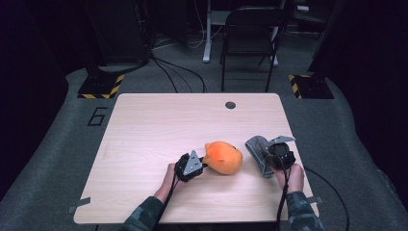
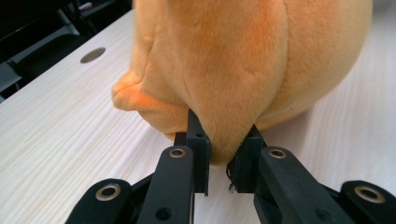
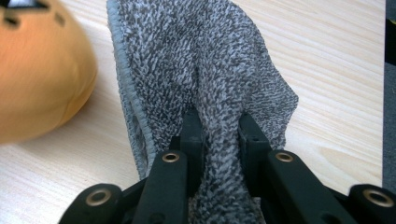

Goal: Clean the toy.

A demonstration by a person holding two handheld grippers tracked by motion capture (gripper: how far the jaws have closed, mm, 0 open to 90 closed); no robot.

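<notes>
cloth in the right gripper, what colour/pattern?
The cloth is mottled grey, a speckled terry weave with a plain grey hem. It shows best in the right gripper view.

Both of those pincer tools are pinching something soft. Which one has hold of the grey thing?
The right gripper. Its jaws pinch a fold of the grey towel near the table's right edge. The left gripper grips the orange plush toy instead.

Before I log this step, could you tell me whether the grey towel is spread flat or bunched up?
Bunched up: the grey towel rises in a fold pinched by the right gripper.
</notes>
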